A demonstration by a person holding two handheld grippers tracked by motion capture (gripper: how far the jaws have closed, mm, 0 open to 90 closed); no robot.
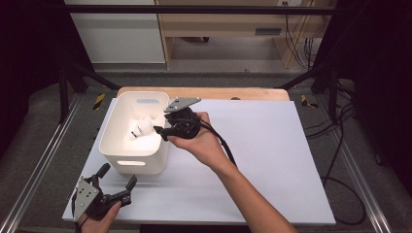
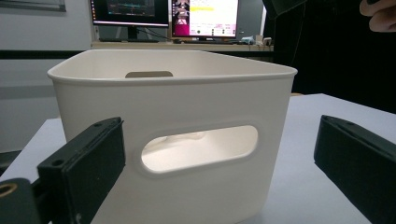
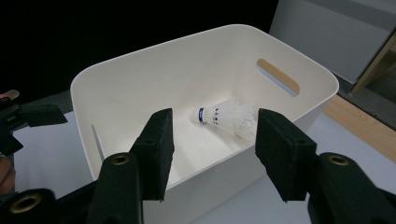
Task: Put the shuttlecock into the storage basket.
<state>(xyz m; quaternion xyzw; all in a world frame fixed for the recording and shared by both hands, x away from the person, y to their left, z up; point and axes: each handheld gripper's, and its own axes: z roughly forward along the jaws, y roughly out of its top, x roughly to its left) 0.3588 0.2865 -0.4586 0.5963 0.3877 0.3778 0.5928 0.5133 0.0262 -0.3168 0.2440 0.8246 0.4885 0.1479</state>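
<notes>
A white plastic bin [image 1: 112, 127] with handle slots stands at the back left of the white table sheet [image 1: 272, 145]. A white shuttlecock [image 1: 141, 128] with a blue band lies on its side on the bin's floor [image 3: 223, 116]. My right gripper [image 1: 162, 130] hangs over the bin's right rim [image 3: 205, 33], pointing into it. Its jaws [image 3: 212, 149] stand open with nothing between them, above the shuttlecock and apart from it. My left gripper [image 1: 116, 183] rests low at the front left, open, facing the bin's near wall [image 2: 187, 102] and handle slot from a short distance.
The wooden table edge [image 1: 204, 92] shows behind the sheet. Metal frame rails [image 1: 39, 160] run along both sides, and black cables [image 1: 340, 160] lie on the floor at the right. Monitors [image 2: 163, 14] stand behind the bin. The sheet's right half is bare.
</notes>
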